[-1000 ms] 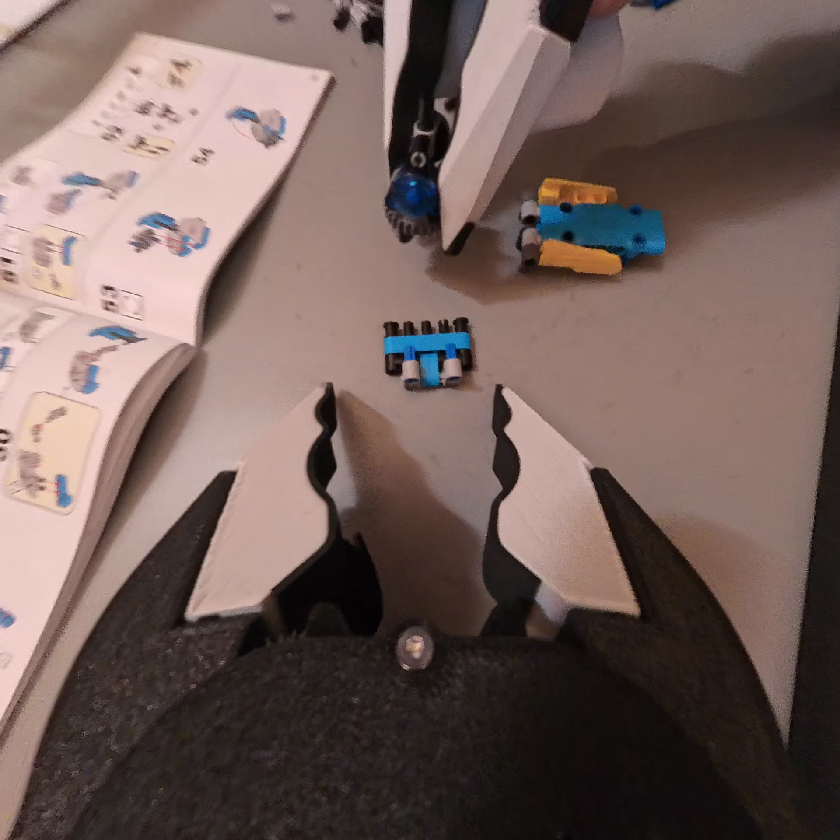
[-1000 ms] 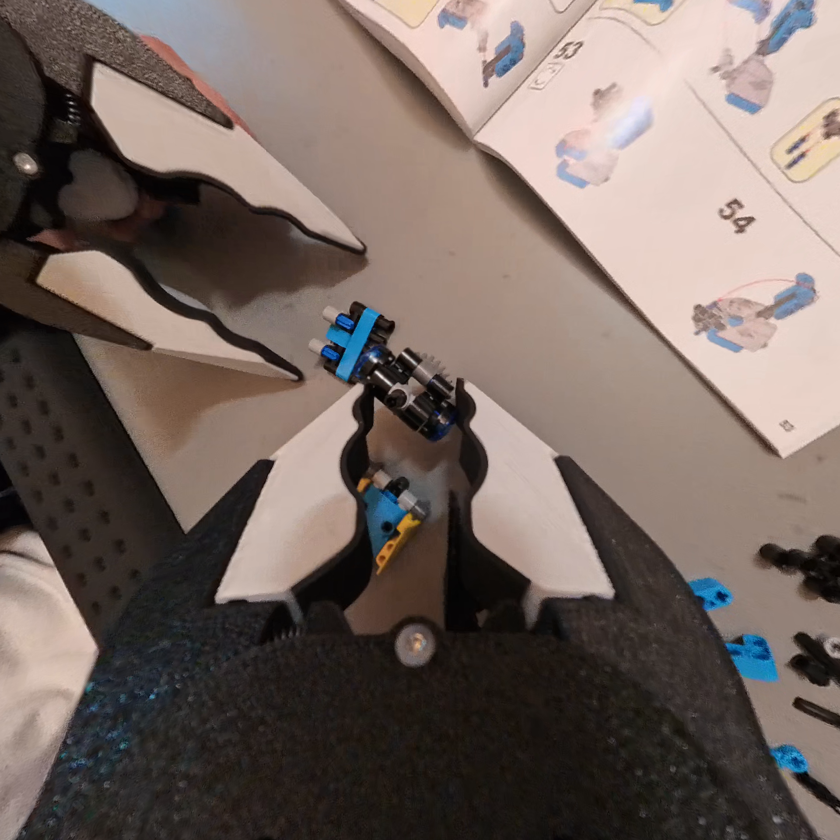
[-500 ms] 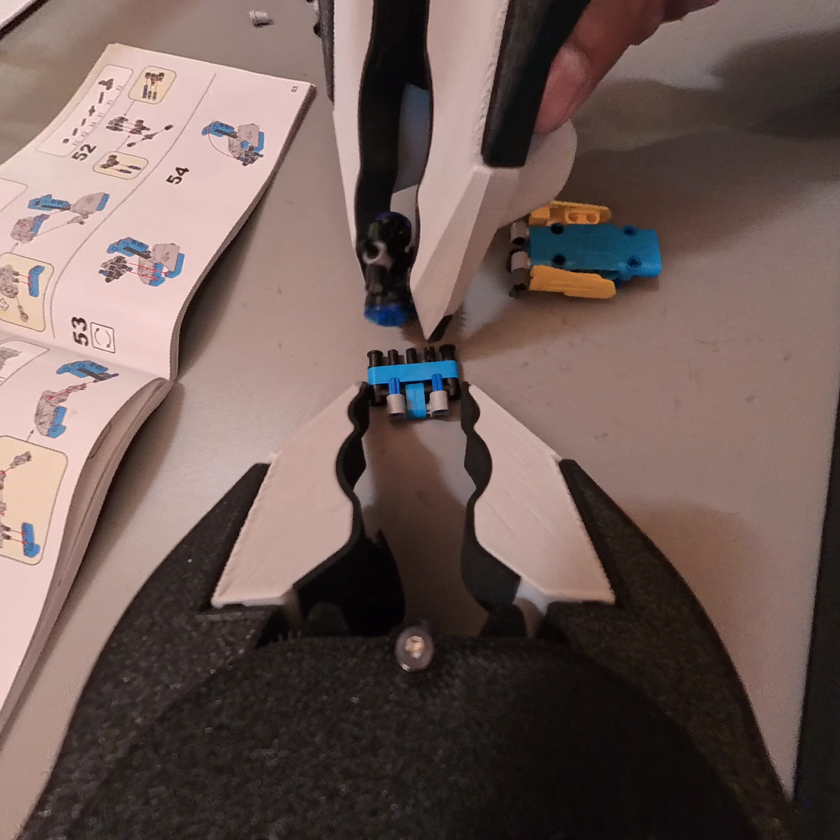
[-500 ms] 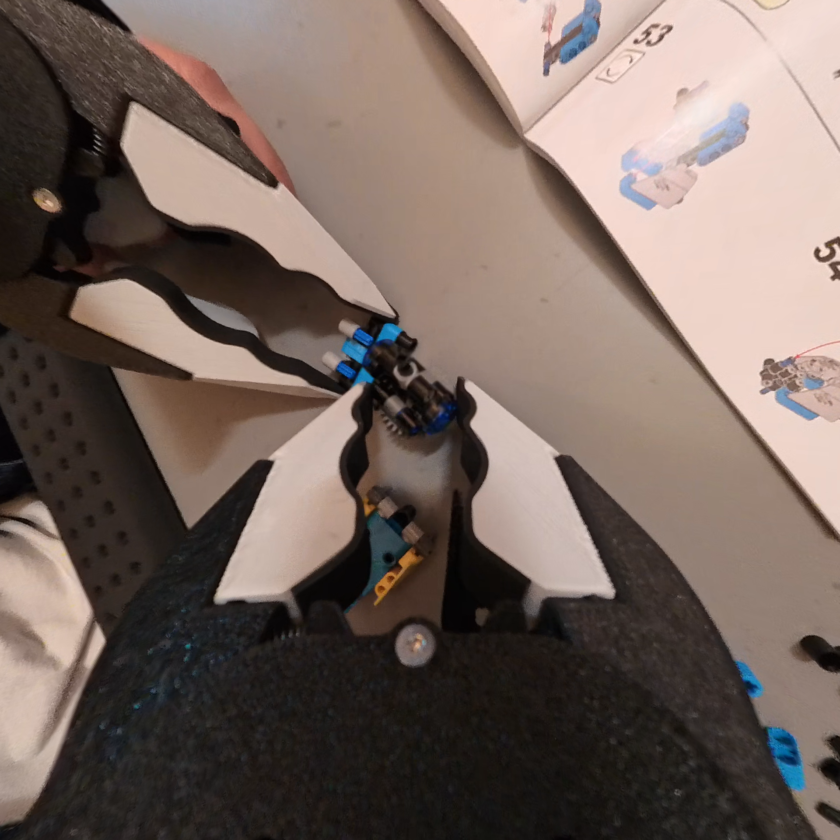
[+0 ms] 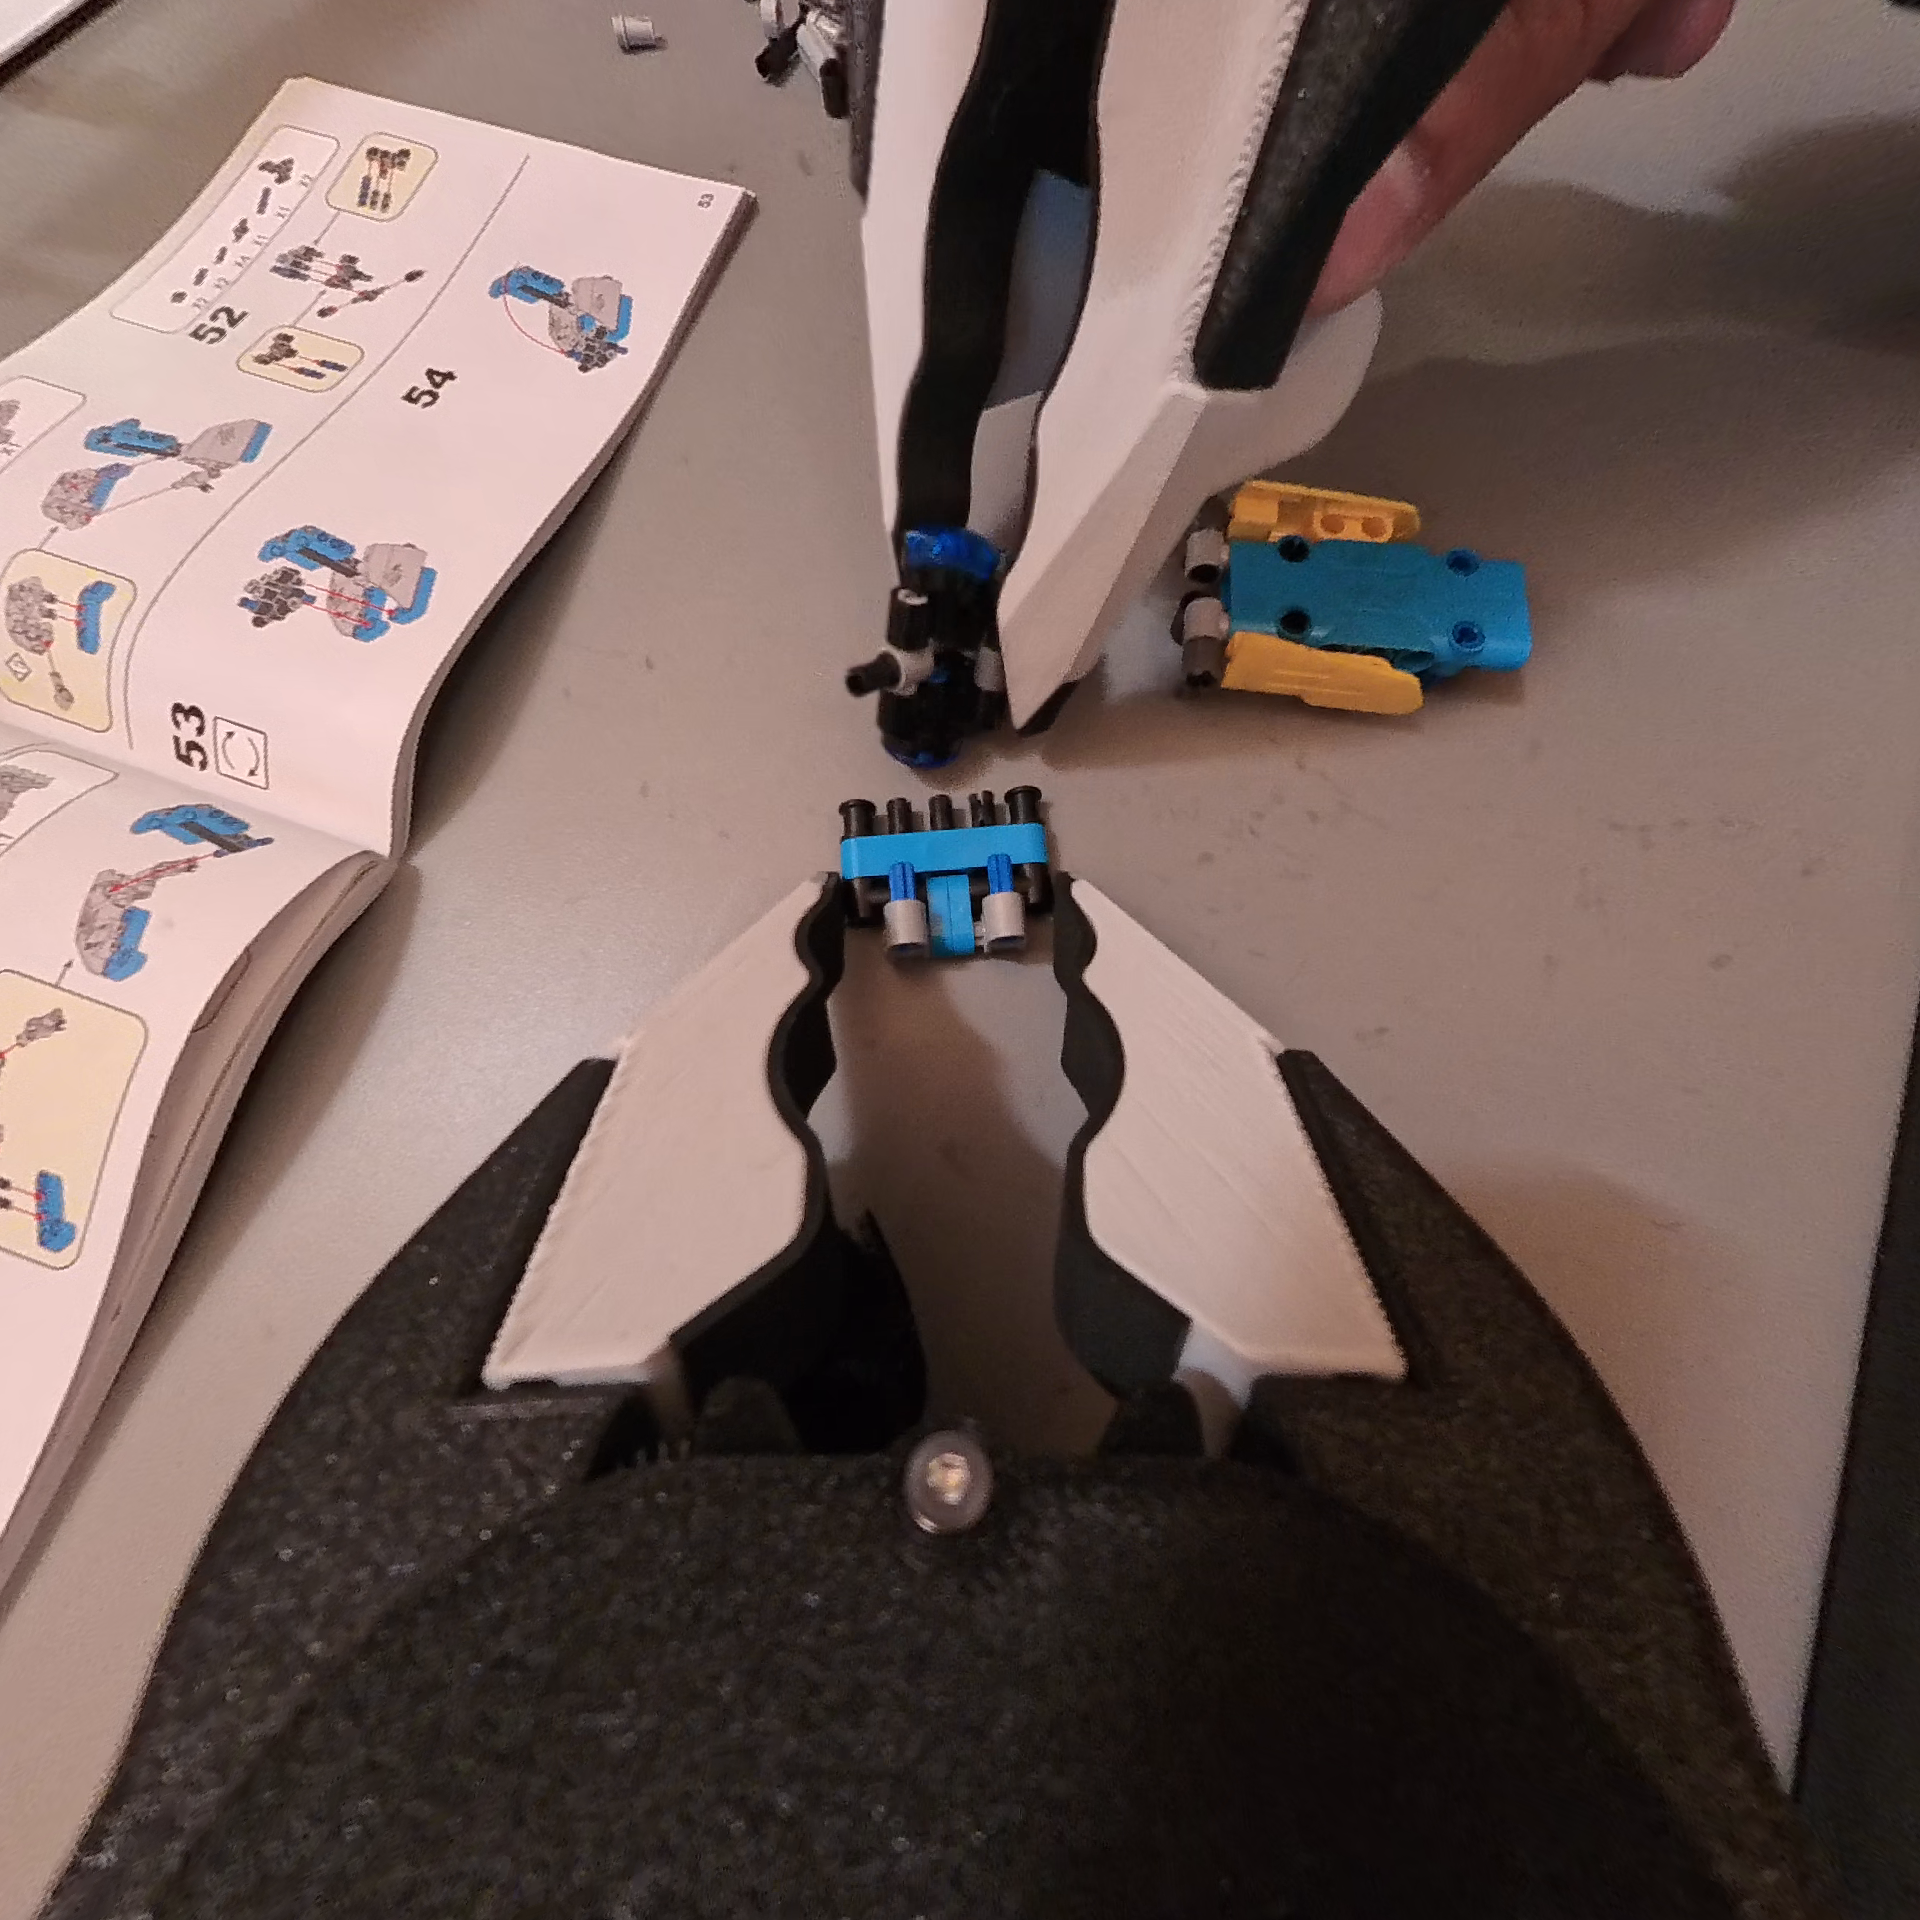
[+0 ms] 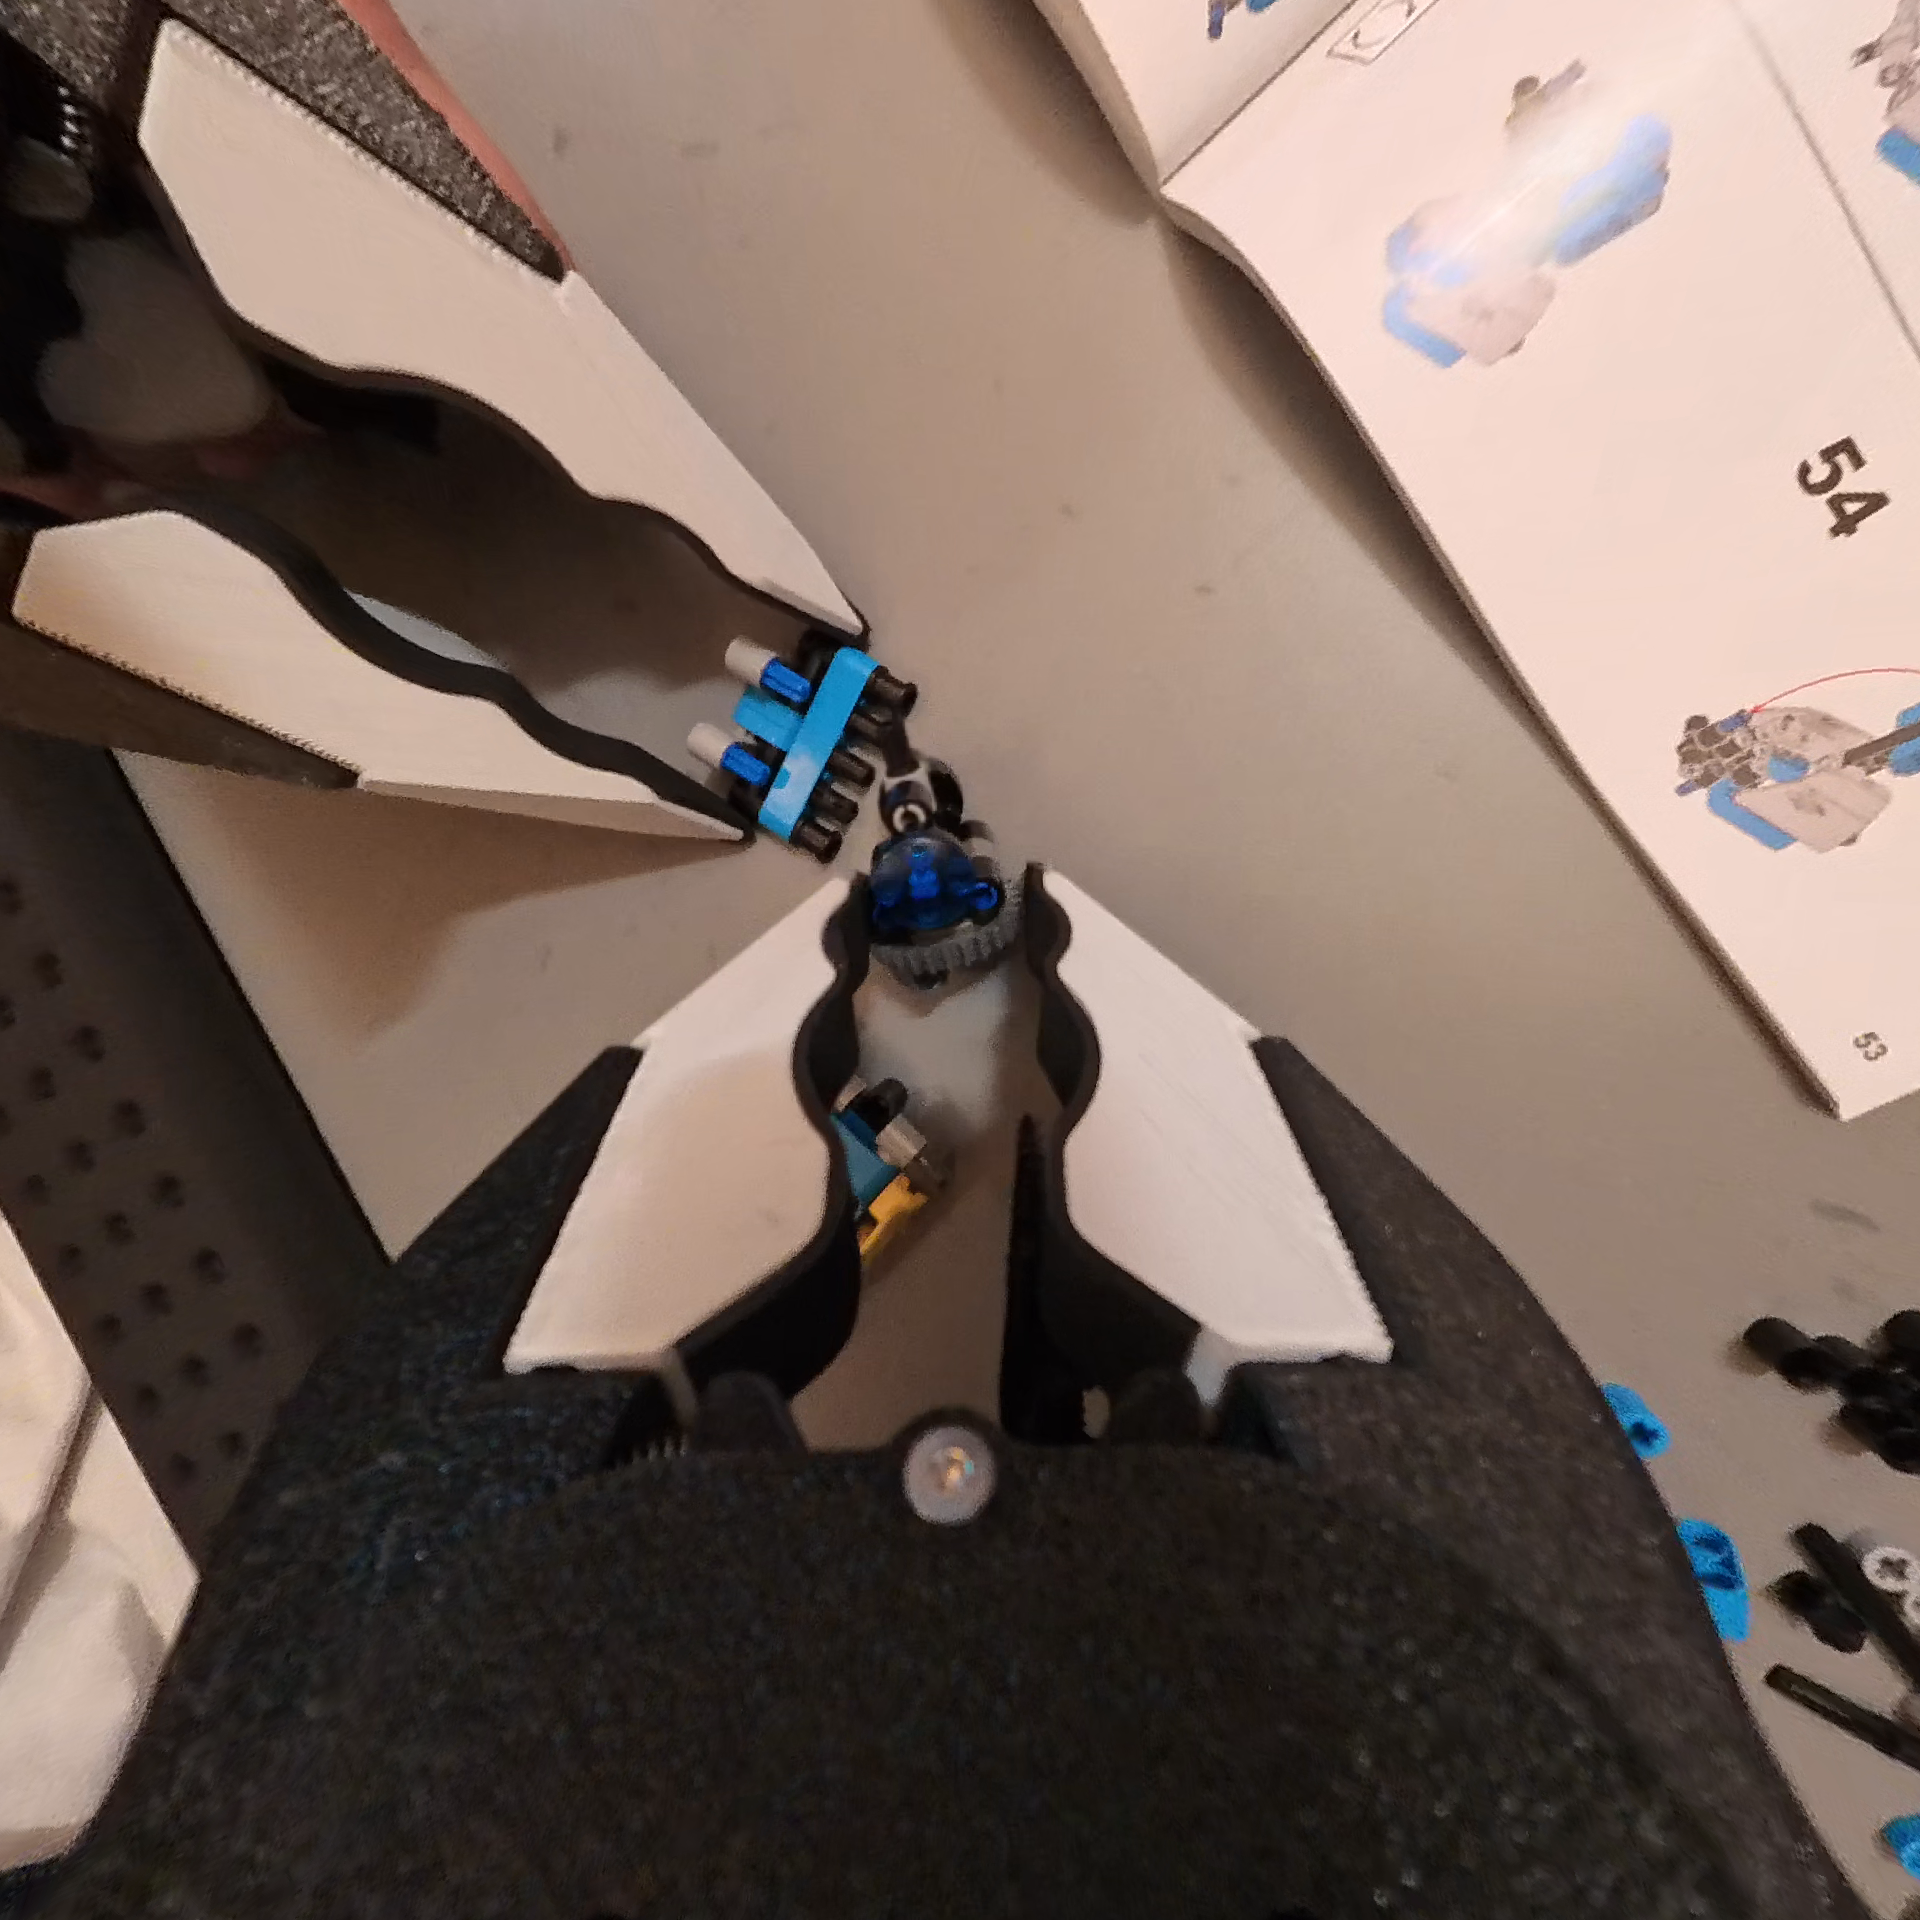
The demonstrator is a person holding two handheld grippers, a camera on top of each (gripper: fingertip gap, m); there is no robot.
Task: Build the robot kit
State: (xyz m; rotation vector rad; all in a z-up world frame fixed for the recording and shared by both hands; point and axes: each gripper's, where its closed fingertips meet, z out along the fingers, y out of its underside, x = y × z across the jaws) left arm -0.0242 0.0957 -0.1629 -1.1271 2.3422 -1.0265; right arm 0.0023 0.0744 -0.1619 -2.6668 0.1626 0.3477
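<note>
My left gripper lies low along the grey bench, its tips pinching the ends of a small light-blue plastic beam studded with black pins. My right gripper comes in steeply from the far side, tips down, narrowed onto a black pin-and-gear piece with a translucent blue dome, just beyond the beam. A bare hand grips its body. A blue and yellow brick assembly sits right of it; an open instruction booklet lies left.
</note>
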